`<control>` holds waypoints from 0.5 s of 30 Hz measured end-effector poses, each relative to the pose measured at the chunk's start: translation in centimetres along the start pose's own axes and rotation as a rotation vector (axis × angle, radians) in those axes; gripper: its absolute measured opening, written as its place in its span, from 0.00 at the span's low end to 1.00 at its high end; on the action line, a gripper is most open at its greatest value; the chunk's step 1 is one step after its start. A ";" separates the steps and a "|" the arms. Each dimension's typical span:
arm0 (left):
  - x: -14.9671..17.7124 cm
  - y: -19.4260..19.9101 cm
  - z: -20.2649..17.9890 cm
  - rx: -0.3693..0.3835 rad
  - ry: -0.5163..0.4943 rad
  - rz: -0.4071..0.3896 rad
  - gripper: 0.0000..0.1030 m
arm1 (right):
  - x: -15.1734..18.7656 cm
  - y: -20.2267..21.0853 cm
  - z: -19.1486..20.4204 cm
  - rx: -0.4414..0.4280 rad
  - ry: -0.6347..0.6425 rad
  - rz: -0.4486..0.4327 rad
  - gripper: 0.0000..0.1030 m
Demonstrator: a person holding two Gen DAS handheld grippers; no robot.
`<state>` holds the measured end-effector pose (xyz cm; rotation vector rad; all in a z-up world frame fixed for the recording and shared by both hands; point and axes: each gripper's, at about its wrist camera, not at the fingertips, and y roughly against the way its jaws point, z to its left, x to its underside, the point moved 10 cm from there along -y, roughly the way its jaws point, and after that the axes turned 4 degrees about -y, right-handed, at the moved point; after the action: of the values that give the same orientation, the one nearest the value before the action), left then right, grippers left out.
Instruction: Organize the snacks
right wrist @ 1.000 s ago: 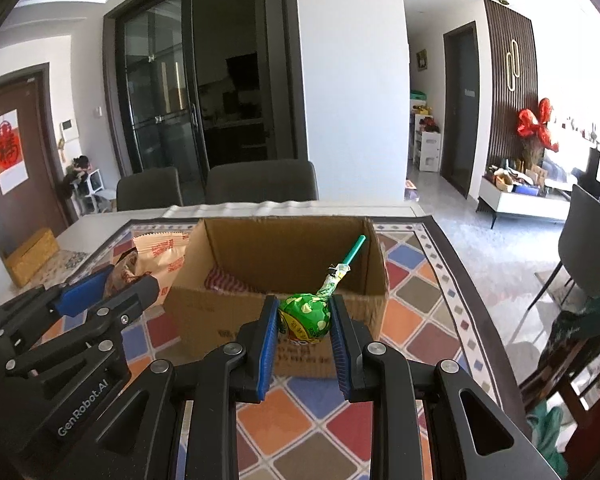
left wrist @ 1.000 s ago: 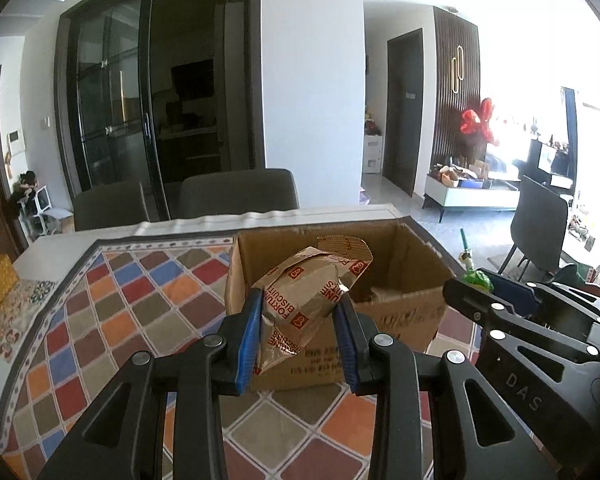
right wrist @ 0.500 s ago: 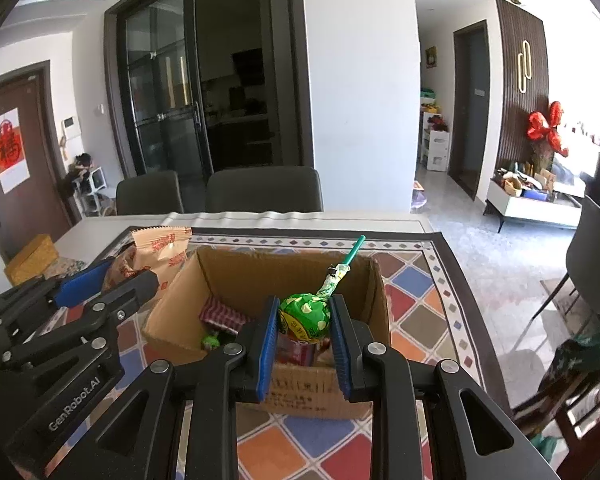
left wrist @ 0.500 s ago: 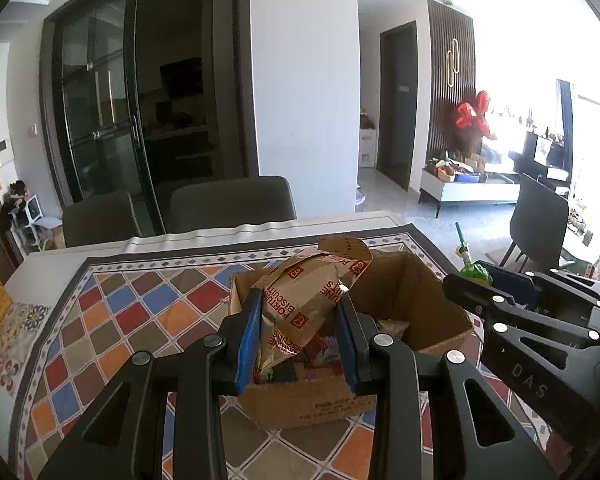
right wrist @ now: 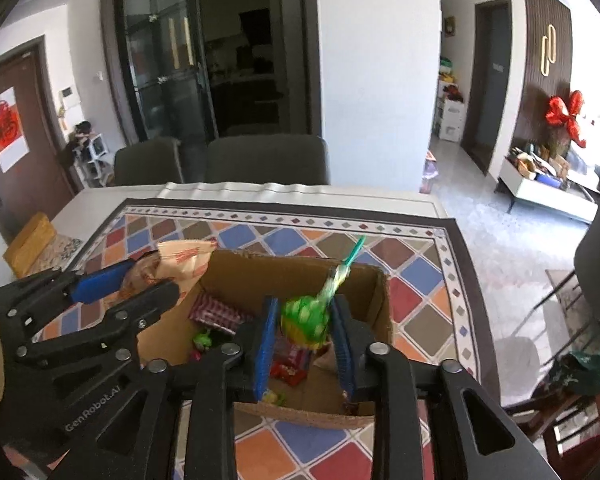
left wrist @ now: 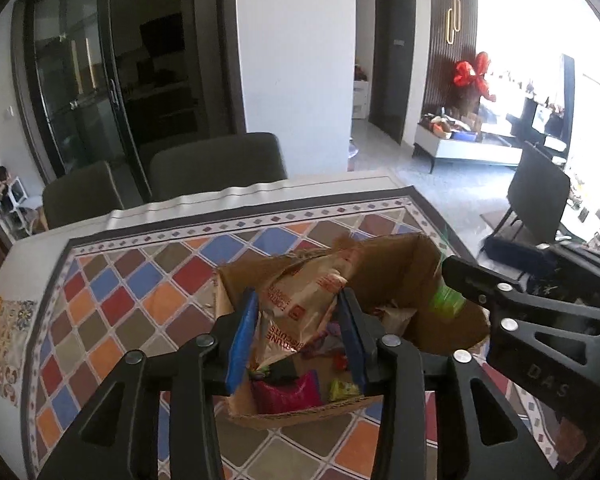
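Note:
An open cardboard box (left wrist: 404, 256) (right wrist: 260, 276) holding several snacks stands on the patterned mat. My left gripper (left wrist: 296, 320) is shut on a tan fortune biscuit bag (left wrist: 300, 300) and holds it over the box's left part; the bag also shows in the right wrist view (right wrist: 180, 260). My right gripper (right wrist: 305, 328) is shut on a green lollipop (right wrist: 304, 320) with a green stick, held over the box's right part. The lollipop shows in the left wrist view (left wrist: 446, 300) beside the right gripper's fingers (left wrist: 500, 296).
A colourful diamond-patterned mat (left wrist: 140, 292) covers the white table (right wrist: 260, 190). Two dark chairs (right wrist: 266, 160) stand at the far side. A yellow box (right wrist: 28, 242) lies at the table's left. Another chair (left wrist: 538, 196) stands to the right on the floor.
Both grippers have risen and moved forward over the box, so I now look down into it. The bag and lollipop stay gripped.

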<state>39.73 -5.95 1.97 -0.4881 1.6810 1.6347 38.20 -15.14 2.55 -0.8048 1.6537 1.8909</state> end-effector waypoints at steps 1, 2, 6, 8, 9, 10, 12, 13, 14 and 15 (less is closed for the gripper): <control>0.0 0.1 0.1 -0.003 -0.001 -0.004 0.46 | -0.1 0.1 -0.3 0.012 -0.003 -0.005 0.48; 0.1 0.3 0.1 -0.004 -0.002 -0.009 0.48 | -0.2 0.1 -0.5 0.022 -0.005 -0.011 0.50; 0.5 1.0 0.3 -0.027 0.003 -0.011 0.50 | 0.0 0.4 -0.7 0.032 -0.005 -0.013 0.50; 0.8 1.4 0.6 -0.026 0.015 -0.017 0.53 | 0.2 0.7 -0.8 0.030 -0.010 -0.012 0.50; 1.0 1.8 0.7 -0.033 0.026 -0.022 0.53 | 0.3 0.8 -0.8 0.029 -0.010 -0.013 0.50; 1.2 2.2 0.9 -0.040 0.032 -0.027 0.54 | 0.4 1.1 -0.9 0.034 -0.011 -0.018 0.50; 1.6 3.2 1.3 -0.049 0.047 -0.046 0.56 | 0.8 1.6 -0.9 0.034 -0.013 -0.023 0.50; 1.9 3.8 1.4 -0.051 0.052 -0.056 0.58 | 1.0 1.9 -0.9 0.033 -0.014 -0.025 0.50; 2.0 4.2 1.5 -0.052 0.056 -0.064 0.59 | 1.2 2.3 -0.9 0.032 -0.017 -0.033 0.51; 2.2 4.8 1.6 -0.055 0.058 -0.071 0.59 | 1.4 2.6 -0.9 0.031 -0.018 -0.037 0.51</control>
<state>35.25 -3.37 3.82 -0.6210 1.6451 1.6330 35.48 -16.42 3.30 -0.7982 1.6419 1.8373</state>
